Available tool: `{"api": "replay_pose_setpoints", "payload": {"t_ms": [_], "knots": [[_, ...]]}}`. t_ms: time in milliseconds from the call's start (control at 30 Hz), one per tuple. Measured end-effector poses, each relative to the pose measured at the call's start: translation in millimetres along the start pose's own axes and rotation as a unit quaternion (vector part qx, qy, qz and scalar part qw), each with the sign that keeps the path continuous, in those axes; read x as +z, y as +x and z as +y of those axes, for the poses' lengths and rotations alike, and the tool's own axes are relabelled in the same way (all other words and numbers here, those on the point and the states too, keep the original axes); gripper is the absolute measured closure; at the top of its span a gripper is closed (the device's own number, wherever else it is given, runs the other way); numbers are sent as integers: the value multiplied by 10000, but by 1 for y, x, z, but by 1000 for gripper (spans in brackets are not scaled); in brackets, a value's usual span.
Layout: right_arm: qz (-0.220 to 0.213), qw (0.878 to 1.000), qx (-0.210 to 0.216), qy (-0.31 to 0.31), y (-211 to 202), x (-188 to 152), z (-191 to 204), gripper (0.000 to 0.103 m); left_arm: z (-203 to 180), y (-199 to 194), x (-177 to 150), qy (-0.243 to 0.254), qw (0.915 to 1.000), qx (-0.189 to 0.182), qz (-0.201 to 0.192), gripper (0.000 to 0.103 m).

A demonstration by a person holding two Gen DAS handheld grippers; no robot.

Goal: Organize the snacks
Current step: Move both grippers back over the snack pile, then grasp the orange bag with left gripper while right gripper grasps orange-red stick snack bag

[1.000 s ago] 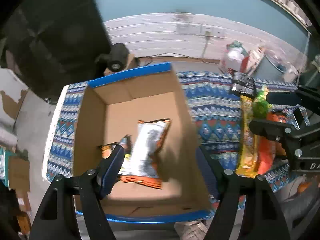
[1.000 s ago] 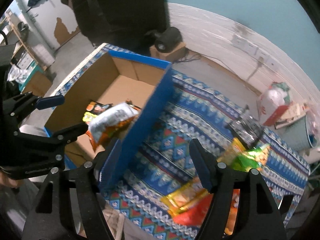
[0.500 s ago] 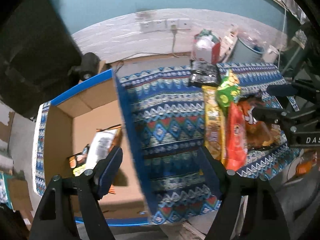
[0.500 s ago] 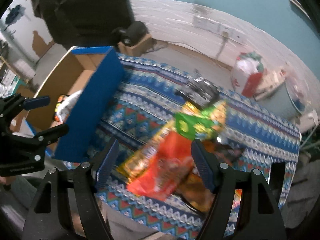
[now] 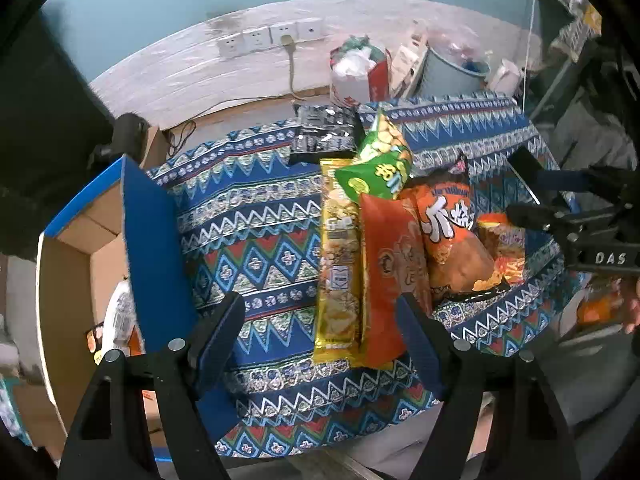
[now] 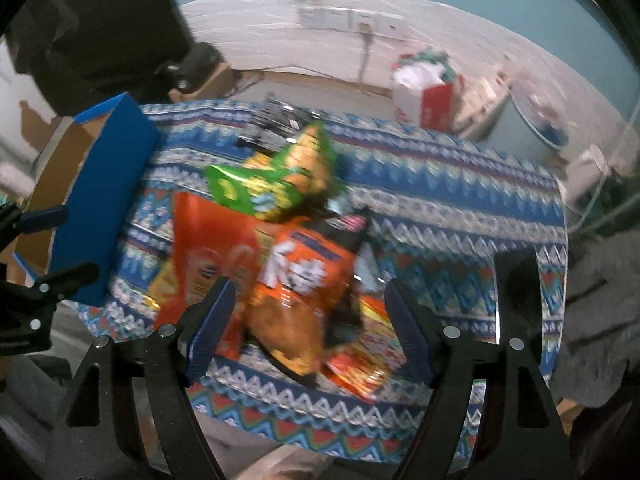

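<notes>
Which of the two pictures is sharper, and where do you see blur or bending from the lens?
Left wrist view: sharp; print on the orange snack bag is crisp, yet the fisheye curves the wall sockets. Right wrist view: motion-blurred; the green snack bag and patterned tablecloth are smeared.

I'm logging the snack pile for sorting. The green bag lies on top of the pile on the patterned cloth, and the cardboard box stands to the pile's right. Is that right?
Not quite. The cardboard box stands to the pile's left, not its right, as the left wrist view shows. The rest holds: the green bag lies on top of the pile on the patterned cloth.
</notes>
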State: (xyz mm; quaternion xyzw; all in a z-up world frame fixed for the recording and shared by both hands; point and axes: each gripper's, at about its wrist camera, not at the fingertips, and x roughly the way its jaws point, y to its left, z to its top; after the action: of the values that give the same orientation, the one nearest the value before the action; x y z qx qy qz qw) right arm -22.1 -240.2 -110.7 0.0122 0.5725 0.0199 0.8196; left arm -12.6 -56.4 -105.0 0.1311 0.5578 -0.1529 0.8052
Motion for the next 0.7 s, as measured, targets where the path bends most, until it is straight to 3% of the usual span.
{"api": "replay_pose_setpoints", "payload": {"t_ms": [333,700], "knots": [[430,9975,-167,542,30,-26,-49,26,-25,35,3,38,9995,-92,307,24],[881,9926,-194,811,70,-37,-62,26,-45,72,14,-60,9977,-266,623,21]]}}
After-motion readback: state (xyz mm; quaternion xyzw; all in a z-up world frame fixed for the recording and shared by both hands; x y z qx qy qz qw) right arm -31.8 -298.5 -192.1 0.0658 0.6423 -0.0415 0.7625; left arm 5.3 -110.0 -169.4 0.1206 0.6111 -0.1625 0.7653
